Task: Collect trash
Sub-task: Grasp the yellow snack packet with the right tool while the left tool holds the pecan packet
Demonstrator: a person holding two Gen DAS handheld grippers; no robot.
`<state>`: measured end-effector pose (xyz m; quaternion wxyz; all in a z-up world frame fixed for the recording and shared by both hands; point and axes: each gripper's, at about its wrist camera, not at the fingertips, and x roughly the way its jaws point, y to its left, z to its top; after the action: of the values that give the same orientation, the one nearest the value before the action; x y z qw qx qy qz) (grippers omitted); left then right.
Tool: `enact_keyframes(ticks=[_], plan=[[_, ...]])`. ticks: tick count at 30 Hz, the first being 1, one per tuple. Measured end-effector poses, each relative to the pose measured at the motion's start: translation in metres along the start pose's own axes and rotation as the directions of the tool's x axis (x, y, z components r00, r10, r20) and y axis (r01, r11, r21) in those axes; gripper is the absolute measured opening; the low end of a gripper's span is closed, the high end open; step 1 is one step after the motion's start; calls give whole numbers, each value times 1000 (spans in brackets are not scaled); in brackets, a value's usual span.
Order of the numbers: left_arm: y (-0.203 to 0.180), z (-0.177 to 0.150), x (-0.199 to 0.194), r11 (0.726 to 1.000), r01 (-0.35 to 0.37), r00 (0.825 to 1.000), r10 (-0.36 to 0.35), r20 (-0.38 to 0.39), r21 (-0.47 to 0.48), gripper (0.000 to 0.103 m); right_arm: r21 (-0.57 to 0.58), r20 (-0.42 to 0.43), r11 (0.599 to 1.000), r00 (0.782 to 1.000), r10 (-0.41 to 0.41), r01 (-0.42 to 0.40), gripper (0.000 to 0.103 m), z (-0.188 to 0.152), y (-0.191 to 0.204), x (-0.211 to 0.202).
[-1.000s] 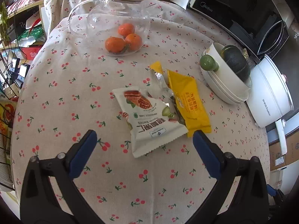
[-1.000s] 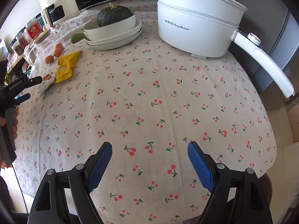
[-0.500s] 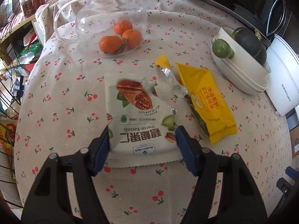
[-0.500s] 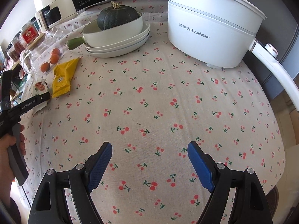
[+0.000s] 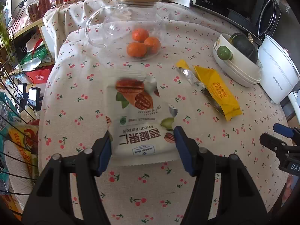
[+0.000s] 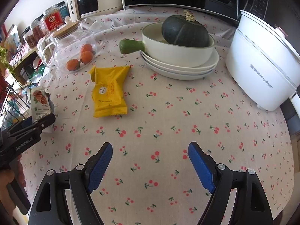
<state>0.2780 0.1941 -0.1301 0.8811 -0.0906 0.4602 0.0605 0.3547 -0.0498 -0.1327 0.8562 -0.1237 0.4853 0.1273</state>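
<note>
**Operator:** What is the status of the left gripper (image 5: 142,144)?

**Guide:** Your left fingers (image 5: 181,142) have just been closing and now press on both side edges of the pecan kernels packet (image 5: 138,120). The packet is torn open at its far end and bows upward between the pads. From the right wrist view its far end appears lifted off the desk (image 6: 168,123); whether the near edge has cleared the cloth, you cannot tell.

**Operator:** How do I complete the grasp?

**Guide:** Hold the squeeze firm but do not crush further; the film is light and will likely slip out sideways if it buckles. Lift straight up before travelling. Keep the torn end level or raised, in case crumbs remain inside.

**Operator:** And the right gripper (image 6: 150,165)?

**Guide:** Your right fingers (image 6: 99,165) stand spread apart with nothing between them, above bare cloth. The yellow snack wrapper (image 6: 109,91) lies flat ahead of them, also torn, near the stacked white dishes (image 6: 180,69). Approach it across its narrow width and keep well clear of the glass teapot (image 5: 125,28) holding the tangerines (image 5: 142,44).
</note>
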Motion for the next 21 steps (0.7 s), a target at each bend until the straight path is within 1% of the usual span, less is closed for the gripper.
enact_keyframes(ticks=[5, 13, 19, 21], plan=[[12, -5, -6, 1000, 9, 1000, -9, 7, -12, 64, -26, 9, 999, 1000, 24, -24, 84, 25, 31, 17], [25, -9, -14, 999, 21, 1000, -21, 18, -24, 64, -46, 16, 998, 999, 41, -40, 84, 55, 63, 48], [27, -9, -13, 999, 26, 999, -26, 19, -32, 64, -55, -11, 998, 1000, 10, -11, 83, 64, 72, 69], [26, -9, -13, 999, 28, 999, -28, 19, -30, 64, -53, -23, 999, 1000, -3, 2, 80, 65, 72, 75]])
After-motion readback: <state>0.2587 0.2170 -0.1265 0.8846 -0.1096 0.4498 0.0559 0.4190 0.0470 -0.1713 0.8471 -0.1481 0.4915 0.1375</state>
